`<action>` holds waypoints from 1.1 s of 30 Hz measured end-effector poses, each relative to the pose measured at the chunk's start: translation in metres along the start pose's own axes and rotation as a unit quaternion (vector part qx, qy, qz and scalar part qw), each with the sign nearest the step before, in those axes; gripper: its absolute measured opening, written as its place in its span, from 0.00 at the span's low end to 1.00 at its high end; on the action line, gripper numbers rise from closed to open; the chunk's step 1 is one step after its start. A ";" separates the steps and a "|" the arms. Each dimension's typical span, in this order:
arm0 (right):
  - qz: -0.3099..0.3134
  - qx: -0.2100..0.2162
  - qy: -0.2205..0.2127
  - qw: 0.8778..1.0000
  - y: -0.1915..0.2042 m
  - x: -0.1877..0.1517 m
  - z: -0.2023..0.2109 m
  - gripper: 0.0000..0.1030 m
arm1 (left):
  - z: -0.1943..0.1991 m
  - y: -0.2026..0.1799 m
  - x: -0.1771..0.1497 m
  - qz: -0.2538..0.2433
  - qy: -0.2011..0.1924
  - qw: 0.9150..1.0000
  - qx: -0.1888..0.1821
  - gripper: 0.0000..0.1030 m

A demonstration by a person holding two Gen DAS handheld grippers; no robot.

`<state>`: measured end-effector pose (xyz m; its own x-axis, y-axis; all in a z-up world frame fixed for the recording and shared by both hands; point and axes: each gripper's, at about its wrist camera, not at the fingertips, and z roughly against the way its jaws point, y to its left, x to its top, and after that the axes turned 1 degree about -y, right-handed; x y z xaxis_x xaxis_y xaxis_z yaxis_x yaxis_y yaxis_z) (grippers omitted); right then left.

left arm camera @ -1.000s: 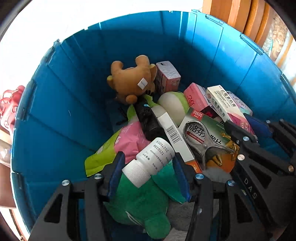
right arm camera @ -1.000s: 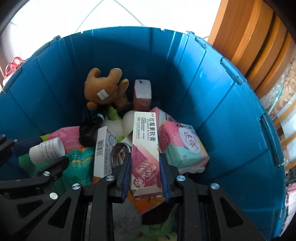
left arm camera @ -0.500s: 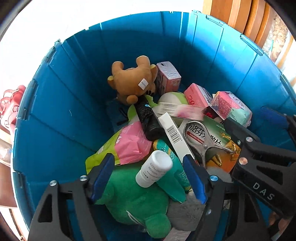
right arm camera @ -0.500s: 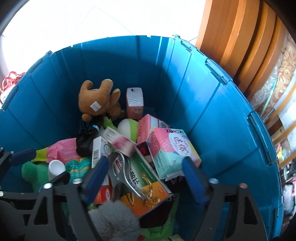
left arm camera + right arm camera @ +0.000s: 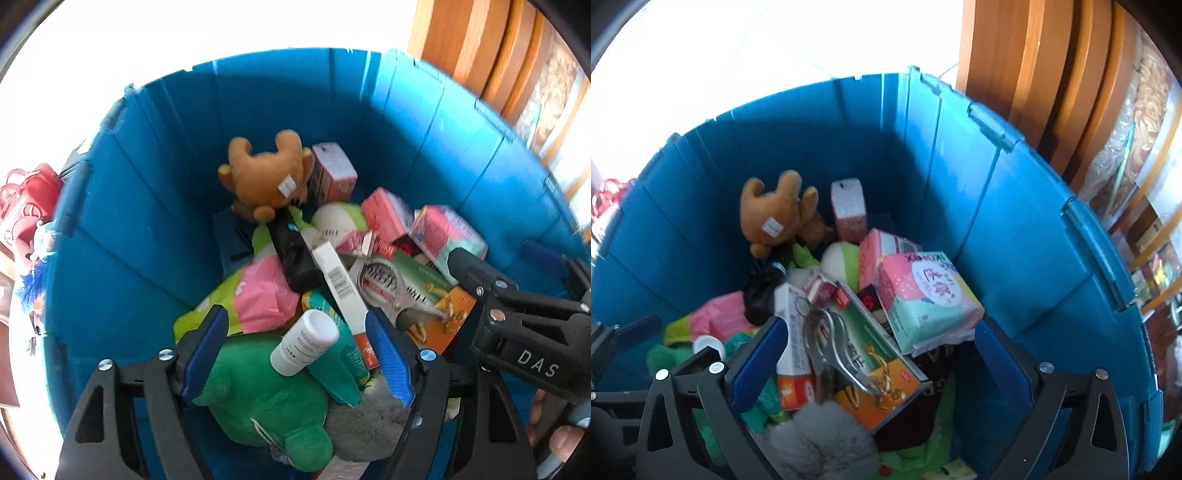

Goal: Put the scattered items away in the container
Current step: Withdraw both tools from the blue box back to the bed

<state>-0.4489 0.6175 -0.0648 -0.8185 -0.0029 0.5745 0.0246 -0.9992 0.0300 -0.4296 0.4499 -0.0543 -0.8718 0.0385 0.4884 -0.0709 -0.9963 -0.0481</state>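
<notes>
Blue container (image 5: 140,206) holds plush toys, boxes and white bottle (image 5: 304,347); left gripper (image 5: 299,347) gapes around the bottle untouched, while right gripper (image 5: 879,350) is opening wide, empty.

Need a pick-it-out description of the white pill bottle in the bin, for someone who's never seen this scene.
Start at the blue bin and look at the near end of the pile inside it, between the left gripper's blue-padded fingers, which do not touch it. There the white pill bottle lies tilted on the green plush toy. It is the only small white cylinder with a plain cap; its neighbours are boxes, soft packs and plush.
</notes>
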 end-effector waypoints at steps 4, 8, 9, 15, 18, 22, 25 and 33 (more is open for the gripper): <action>-0.023 0.037 -0.024 0.999 -0.005 0.002 0.013 1.00 | 0.030 0.013 -0.003 0.031 -0.032 0.999 -0.012 0.76; -0.021 0.044 -0.056 0.997 0.002 0.003 0.036 1.00 | 0.066 0.020 -0.014 0.022 -0.071 0.997 0.025 0.76; -0.022 0.042 -0.069 0.996 0.006 0.002 0.044 1.00 | 0.076 0.024 -0.017 0.022 -0.085 0.996 0.034 0.76; -0.006 0.063 -0.131 0.989 0.042 -0.008 0.101 1.00 | 0.129 0.065 -0.050 0.035 -0.156 0.985 0.065 0.77; 0.006 0.080 -0.166 0.983 0.073 -0.020 0.129 1.00 | 0.151 0.097 -0.074 0.046 -0.187 0.978 0.080 0.82; 0.013 0.100 -0.196 0.975 0.125 -0.039 0.157 1.00 | 0.171 0.152 -0.106 0.058 -0.215 0.970 0.100 0.92; 0.031 0.104 -0.216 0.970 0.178 -0.055 0.176 1.00 | 0.182 0.207 -0.130 0.070 -0.224 0.967 0.099 0.92; 0.050 0.120 -0.232 0.964 0.337 -0.106 0.190 1.00 | 0.188 0.361 -0.194 0.087 -0.235 0.960 0.125 0.92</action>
<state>-0.2443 0.2888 0.0398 -0.4620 -0.0258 0.8865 0.2683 -0.9568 0.1120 -0.1946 0.0687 -0.0026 -0.5410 -0.1109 0.8337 0.2264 -0.9739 0.0174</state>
